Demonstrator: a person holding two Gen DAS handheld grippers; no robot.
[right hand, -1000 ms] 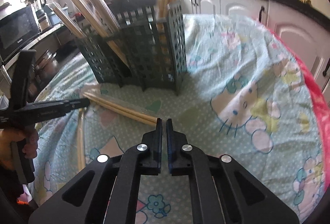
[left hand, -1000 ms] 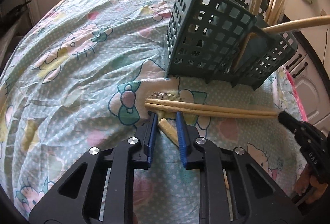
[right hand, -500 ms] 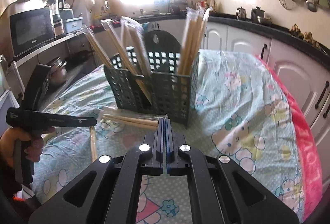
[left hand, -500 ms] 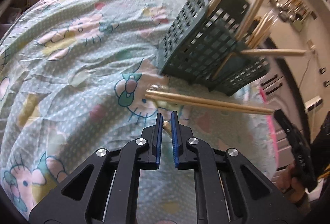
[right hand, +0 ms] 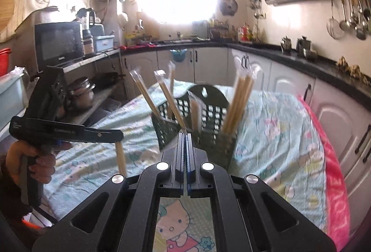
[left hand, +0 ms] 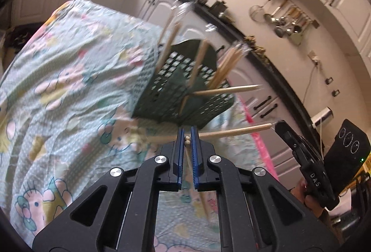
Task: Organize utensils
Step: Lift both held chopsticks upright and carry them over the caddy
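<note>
A dark green slotted utensil basket (left hand: 185, 89) stands on the table and holds several wrapped pairs of wooden chopsticks (left hand: 228, 66). It also shows in the right wrist view (right hand: 204, 122). My left gripper (left hand: 187, 138) is shut on a pair of chopsticks (left hand: 187, 141), held above the cloth; the pair hangs down from it in the right wrist view (right hand: 120, 156). My right gripper (right hand: 185, 134) is shut on the wrapper end of another chopstick pair (left hand: 234, 132), which it holds lifted in front of the basket.
The table is covered by a light green cartoon-cat cloth (left hand: 69, 89) with a pink blanket edge (right hand: 334, 182) on the right side. White cabinets with a black counter (right hand: 301, 59) surround the table. A microwave (right hand: 59, 43) stands at the left.
Both grippers rose from the cloth. The left one closed on the loose chopstick pair and lifted it; the right one lifted the other pair off the table.
</note>
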